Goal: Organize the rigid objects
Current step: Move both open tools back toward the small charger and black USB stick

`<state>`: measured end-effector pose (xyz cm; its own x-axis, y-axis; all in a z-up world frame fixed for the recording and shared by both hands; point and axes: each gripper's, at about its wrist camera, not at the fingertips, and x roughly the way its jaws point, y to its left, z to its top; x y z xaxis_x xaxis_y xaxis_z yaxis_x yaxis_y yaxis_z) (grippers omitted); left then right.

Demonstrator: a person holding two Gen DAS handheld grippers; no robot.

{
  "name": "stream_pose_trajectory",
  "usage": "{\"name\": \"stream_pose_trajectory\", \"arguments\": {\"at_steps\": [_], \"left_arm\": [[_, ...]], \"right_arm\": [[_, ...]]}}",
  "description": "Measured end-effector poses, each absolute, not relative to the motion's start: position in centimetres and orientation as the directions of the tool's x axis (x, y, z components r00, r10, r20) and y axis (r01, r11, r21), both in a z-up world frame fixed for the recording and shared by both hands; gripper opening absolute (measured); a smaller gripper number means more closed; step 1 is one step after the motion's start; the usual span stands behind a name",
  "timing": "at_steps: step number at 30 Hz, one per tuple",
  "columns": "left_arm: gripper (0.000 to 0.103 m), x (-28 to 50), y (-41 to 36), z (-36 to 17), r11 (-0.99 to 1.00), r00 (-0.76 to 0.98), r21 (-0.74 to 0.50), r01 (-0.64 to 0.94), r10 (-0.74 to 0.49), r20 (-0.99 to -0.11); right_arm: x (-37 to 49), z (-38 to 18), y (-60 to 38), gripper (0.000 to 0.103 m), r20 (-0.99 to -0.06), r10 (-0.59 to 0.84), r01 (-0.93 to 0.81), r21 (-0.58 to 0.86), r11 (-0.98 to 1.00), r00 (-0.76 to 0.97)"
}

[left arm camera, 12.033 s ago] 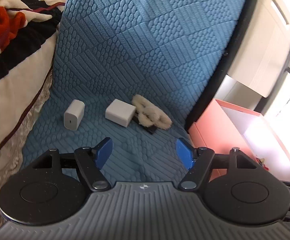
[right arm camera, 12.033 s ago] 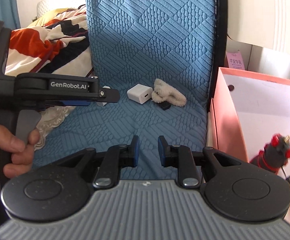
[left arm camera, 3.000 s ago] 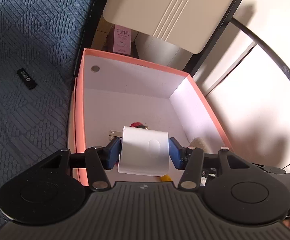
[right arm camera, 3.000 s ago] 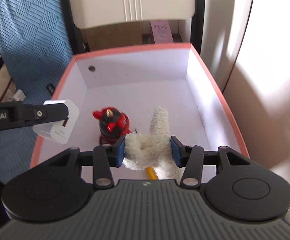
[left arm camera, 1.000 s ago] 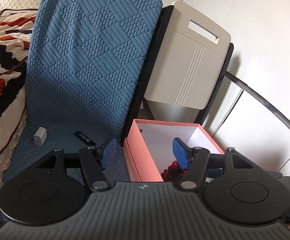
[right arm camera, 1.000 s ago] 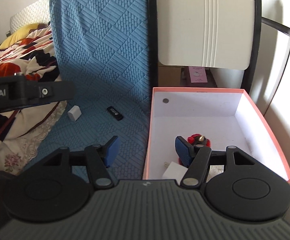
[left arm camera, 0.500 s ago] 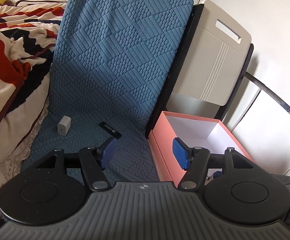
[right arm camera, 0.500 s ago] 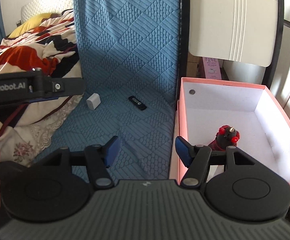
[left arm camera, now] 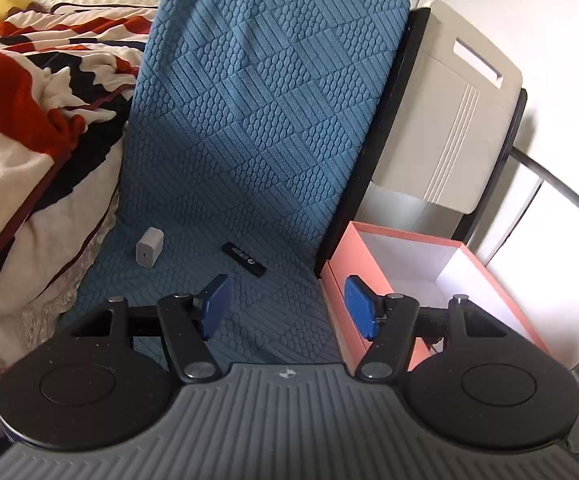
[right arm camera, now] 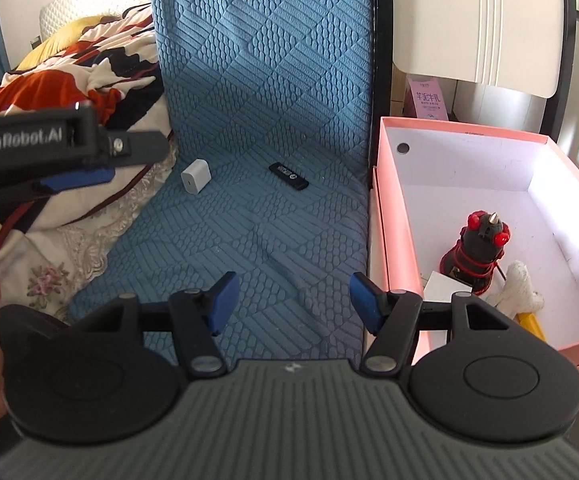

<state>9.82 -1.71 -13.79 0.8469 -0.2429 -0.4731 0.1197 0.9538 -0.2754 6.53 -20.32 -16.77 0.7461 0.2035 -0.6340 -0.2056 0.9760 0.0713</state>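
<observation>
Blue quilted mat — bedside, pink box

My left claw and my right claw are black with blue pads. Under them lies a blue mat quilted in squares of stripes and scales. On it sit a white charger and a black stick with white lettering. The box is pink outside, white inside, holding a black-and-red toy. The blanket is cream, red and black.
</observation>
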Motion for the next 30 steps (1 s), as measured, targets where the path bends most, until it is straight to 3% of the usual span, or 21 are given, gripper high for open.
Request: {"name": "stream_pose_trajectory", "arguments": {"at_steps": [13,19,30], "left_arm": [[0.068,14.7,-1.7,-19.3,0.97,0.819,-0.201,0.138,-0.225,-0.527],[0.068,16.4,-1.5,-20.2,0.975,0.832,-0.155,0.162,-0.219,-0.509],[0.068,21.1,0.9,-22.5,0.978,0.806,-0.18,0.106,-0.191,-0.561]], "right_arm": [[9.8,-18.8,-20.2,0.064,-0.643,0.203,-0.161,0.123,0.979,0.739],[12.3,-20.0,-19.5,0.064,-0.629,0.243,-0.191,0.151,0.97,0.738],[17.4,-21.6,-18.8,0.064,-0.63,0.256,-0.223,0.133,0.966,0.733]]}}
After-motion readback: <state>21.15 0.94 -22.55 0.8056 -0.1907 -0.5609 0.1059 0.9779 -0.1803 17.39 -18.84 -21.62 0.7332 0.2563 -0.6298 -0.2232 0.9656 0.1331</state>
